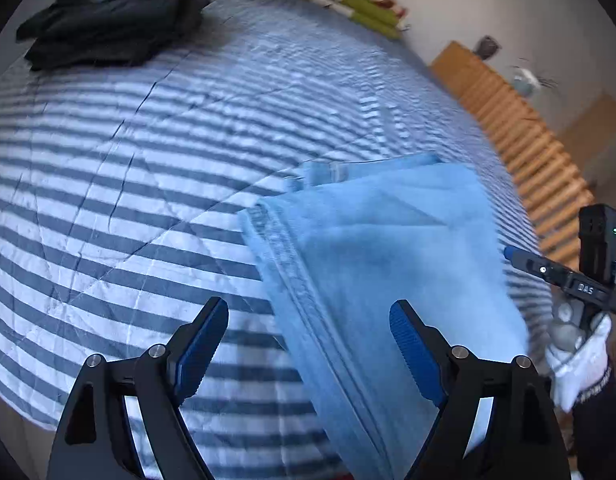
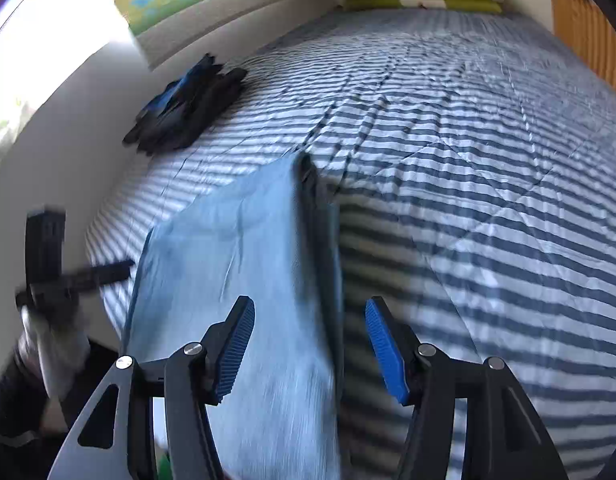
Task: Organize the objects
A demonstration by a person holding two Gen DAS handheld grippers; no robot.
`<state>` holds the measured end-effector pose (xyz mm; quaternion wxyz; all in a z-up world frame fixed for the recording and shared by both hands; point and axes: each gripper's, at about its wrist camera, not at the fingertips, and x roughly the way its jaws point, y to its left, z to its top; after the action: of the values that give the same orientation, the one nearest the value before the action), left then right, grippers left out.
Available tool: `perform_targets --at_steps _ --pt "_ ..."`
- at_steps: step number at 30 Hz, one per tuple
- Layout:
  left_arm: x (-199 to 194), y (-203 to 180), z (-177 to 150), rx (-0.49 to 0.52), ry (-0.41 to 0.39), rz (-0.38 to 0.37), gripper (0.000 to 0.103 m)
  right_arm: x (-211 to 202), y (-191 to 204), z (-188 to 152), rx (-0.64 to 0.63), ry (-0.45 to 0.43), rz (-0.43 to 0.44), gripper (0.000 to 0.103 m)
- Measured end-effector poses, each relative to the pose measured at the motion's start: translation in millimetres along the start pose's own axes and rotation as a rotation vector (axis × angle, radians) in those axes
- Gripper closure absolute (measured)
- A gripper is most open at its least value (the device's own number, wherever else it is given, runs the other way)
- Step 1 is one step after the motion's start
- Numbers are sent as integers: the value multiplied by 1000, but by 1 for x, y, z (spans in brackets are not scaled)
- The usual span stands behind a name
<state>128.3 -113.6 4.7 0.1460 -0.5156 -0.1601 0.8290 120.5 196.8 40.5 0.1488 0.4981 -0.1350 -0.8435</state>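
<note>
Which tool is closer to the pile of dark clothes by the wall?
Left, as far as I can tell. The left tool sits on that side of the light blue jeans. The right tool is on the jeans' far side from the dark clothes.

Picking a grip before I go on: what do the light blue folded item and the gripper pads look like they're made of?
Light blue folded item: looks like soft denim, matte, with a stitched double seam along its edge. Pads: blue, finely ribbed, probably rubber or plastic.

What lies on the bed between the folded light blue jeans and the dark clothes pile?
Only bare striped bedcover separates the jeans from the dark pile; both wrist views show it.
</note>
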Motion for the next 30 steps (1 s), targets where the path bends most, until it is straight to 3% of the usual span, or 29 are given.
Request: perform_targets --at_steps 2,3,4,7,10,13,16,18,21,26,30 --pt "25 4 6 -69 50 -60 62 23 -6 8 43 43 18 50" --pt "31 4 7 -106 70 -87 62 32 -5 8 57 63 35 56" --pt "31 -1 10 -105 58 -72 63 38 -2 7 57 80 48 76" --pt "28 -23 20 29 61 8 60 25 14 6 -36 40 -39 75" --pt "10 -23 14 54 86 15 38 -8 18 -5 -83 1 -86 75" --pt "-16 -18 -10 61 85 27 34 -44 30 -33 -156 -1 -77 72" --pt "-37 -14 -44 77 102 12 34 -67 58 -78 -231 26 13 72" --pt "-46 -10 -64 68 130 -28 35 -63 83 -110 -297 73 62 73" --pt "-50 -17 -82 101 135 -31 35 -35 112 -144 -395 96 -23 91" --pt "-61 -40 -83 192 98 -32 35 10 115 -137 -305 40 -62 96" --pt "-62 -55 -66 258 70 -29 35 35 137 -140 -377 15 -78 96"
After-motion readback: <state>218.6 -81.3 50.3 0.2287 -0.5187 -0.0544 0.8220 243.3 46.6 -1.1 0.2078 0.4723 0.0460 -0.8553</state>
